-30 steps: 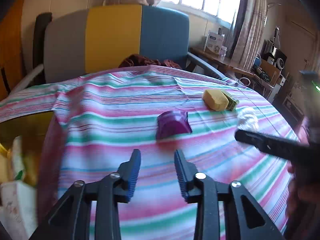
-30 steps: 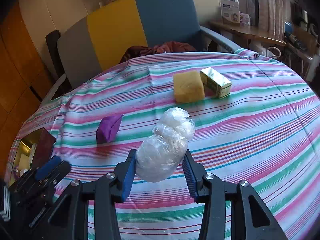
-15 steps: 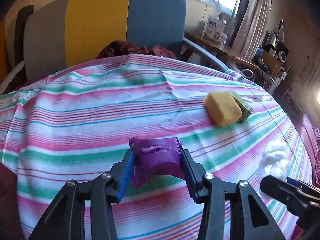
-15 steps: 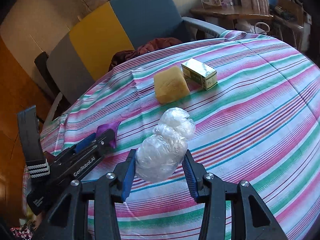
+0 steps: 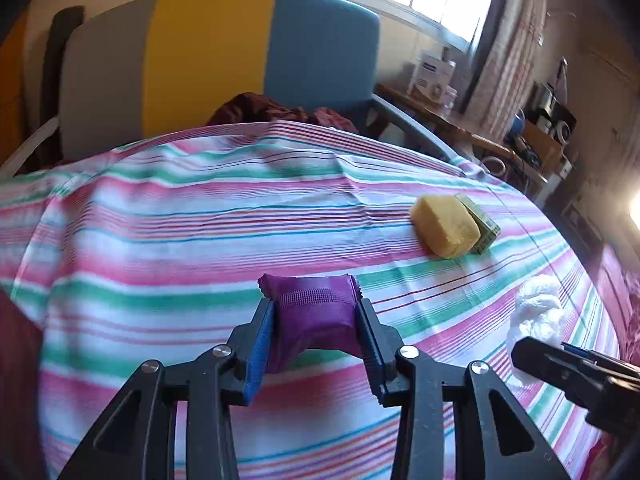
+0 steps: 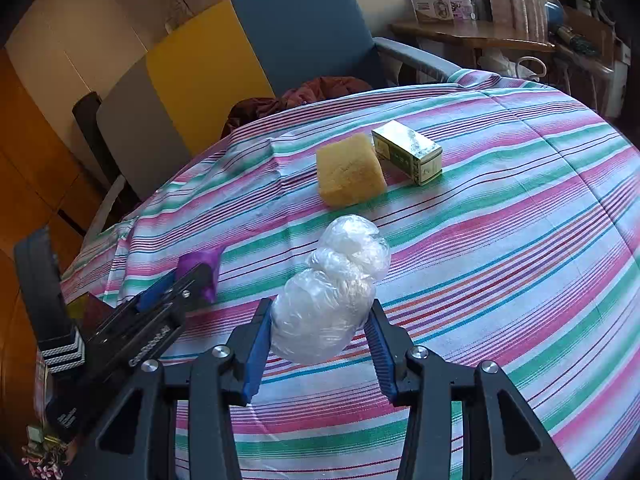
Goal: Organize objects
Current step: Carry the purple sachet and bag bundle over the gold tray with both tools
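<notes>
**Two claws, two bundles over a striped cloth**

While its jaws are closing, the left gripper (image 5: 315, 334) squeezes a purple packet (image 5: 314, 312) above the cloth (image 5: 180, 216), a sponge (image 5: 444, 226) and green box (image 5: 482, 228) lying well beyond. From the right wrist, the right gripper (image 6: 320, 338) clamps a plastic wad (image 6: 332, 292); sponge (image 6: 350, 170) and box (image 6: 408, 151) sit side by side behind it.

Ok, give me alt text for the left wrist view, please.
The left claw is closing on a purple packet over a striped tablecloth. Farther right lie a yellow sponge against a green box; the right claw's tip and a clear plastic bundle show at the edge.
</notes>
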`<state>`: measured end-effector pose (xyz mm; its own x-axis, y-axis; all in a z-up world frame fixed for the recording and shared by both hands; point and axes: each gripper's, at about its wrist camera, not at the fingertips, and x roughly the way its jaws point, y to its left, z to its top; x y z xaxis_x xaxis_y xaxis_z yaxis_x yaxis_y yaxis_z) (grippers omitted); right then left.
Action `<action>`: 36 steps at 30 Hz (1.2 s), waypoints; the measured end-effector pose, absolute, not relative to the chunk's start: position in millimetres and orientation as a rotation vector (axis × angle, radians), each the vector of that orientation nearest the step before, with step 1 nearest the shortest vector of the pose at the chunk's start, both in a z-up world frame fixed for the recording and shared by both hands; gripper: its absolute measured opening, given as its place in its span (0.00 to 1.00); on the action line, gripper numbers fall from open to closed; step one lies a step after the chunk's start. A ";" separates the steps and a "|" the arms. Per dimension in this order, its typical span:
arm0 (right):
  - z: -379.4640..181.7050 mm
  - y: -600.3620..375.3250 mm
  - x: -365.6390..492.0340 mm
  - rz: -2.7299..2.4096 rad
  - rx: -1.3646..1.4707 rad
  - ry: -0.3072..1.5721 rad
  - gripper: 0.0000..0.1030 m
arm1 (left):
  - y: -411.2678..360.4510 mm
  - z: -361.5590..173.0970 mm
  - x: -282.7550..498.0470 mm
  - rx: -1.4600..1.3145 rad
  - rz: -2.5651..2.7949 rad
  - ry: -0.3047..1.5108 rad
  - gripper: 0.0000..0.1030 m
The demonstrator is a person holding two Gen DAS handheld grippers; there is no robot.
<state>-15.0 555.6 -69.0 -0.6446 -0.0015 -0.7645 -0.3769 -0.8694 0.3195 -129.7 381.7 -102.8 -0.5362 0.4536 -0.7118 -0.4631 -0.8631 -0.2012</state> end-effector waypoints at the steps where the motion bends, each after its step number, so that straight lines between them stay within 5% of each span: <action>1: -68.7 555.2 -14.9 2.585 -1.198 0.682 0.45 | 374.9 -100.8 -127.0 -1.103 2.370 -0.010 0.40; 21: -63.2 494.6 -18.2 2.774 -1.255 0.291 0.45 | 206.7 -8.3 -31.2 -0.857 2.535 -0.034 0.40; 32: -47.0 426.1 -18.1 2.919 -1.328 0.083 0.45 | 82.5 -26.7 -41.0 -1.008 2.681 -0.141 0.40; 36: -26.3 387.7 -18.1 3.014 -1.316 0.146 0.45 | 58.0 -34.1 -54.2 -1.046 2.703 -0.214 0.40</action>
